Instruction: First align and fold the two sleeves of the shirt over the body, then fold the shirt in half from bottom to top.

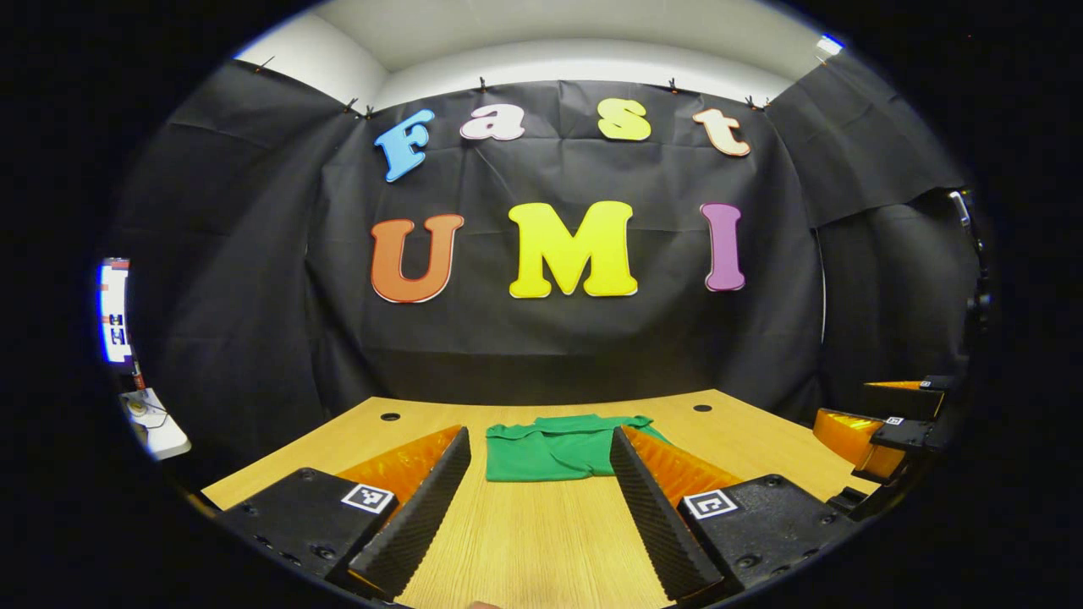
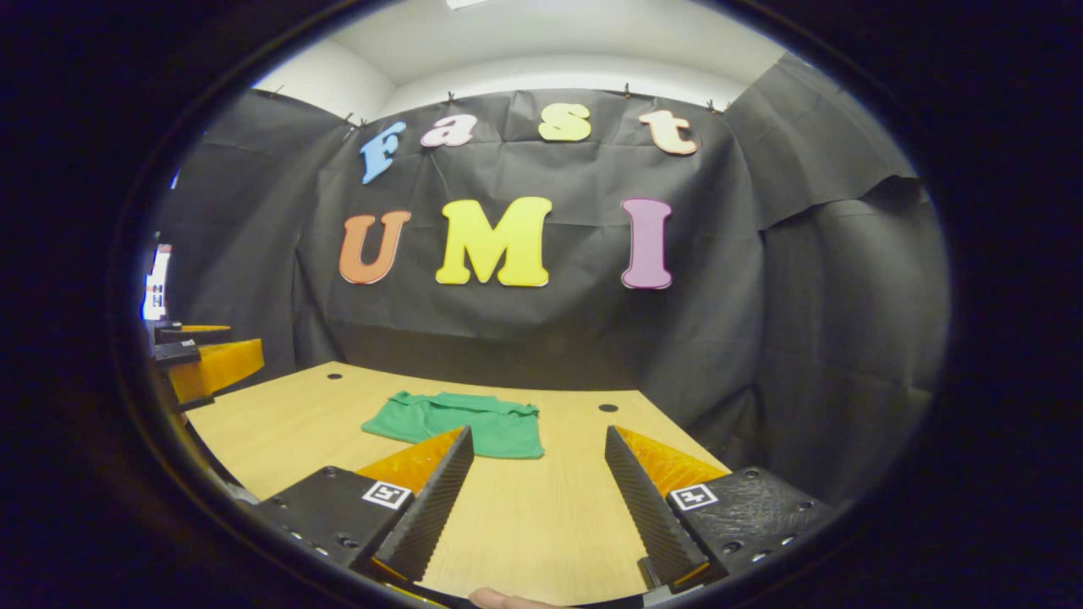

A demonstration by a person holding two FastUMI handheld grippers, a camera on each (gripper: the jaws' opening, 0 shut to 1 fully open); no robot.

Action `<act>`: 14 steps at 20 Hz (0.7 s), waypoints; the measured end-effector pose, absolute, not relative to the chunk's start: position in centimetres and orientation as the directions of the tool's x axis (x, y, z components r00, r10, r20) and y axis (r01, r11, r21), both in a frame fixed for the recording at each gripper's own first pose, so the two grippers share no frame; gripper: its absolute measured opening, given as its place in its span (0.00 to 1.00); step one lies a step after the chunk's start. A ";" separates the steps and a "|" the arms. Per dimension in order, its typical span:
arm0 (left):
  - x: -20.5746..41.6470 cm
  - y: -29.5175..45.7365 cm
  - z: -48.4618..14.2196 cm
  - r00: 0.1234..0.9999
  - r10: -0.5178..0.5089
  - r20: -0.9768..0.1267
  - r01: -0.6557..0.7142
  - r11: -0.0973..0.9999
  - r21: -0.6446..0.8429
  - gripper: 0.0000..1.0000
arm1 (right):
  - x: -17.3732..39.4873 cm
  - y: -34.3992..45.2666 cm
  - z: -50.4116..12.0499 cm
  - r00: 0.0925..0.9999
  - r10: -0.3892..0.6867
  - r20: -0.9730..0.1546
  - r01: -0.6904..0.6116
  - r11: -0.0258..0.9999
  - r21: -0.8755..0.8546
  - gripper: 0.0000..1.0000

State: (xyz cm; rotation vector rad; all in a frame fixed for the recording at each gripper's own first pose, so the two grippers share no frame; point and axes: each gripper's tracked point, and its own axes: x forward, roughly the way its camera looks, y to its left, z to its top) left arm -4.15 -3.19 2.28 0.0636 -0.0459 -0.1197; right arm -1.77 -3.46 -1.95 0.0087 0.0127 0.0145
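The green shirt (image 1: 554, 448) lies on the wooden surface (image 1: 541, 541) as a compact folded rectangle, so I judge both folding steps are done. The left hand-held gripper (image 1: 539, 482) and the right hand-held gripper (image 2: 535, 482) hover apart from it, fingers spread and empty; nothing remains except perhaps smoothing.

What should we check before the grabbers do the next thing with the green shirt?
1. Green shirt lies on the table: ok.
2. Shirt looks like a folded bundle: ok, though whether the sleeves are lined up underneath: cannot tell.
3. Left gripper jaws open, holding nothing: ok.
4. Right gripper jaws open, holding nothing: ok.
5. Both grippers held back from the shirt, not touching it: ok.
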 end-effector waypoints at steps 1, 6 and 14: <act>-4.0 -3.0 2.4 0.993 -0.102 0.055 0.097 0.992 0.081 1.00 | -1.6 -3.4 -2.0 1.000 0.018 -0.009 -0.018 1.000 -0.002 0.95; -2.4 -3.4 1.3 0.994 -0.101 0.047 0.099 0.994 0.039 1.00 | -1.0 -3.5 -3.0 1.000 0.029 -0.006 -0.029 1.000 -0.009 0.95; -2.2 -2.0 1.4 0.995 -0.063 0.071 0.065 0.998 -0.016 1.00 | -0.4 -3.5 -3.9 0.999 0.030 -0.028 -0.030 0.999 -0.009 0.96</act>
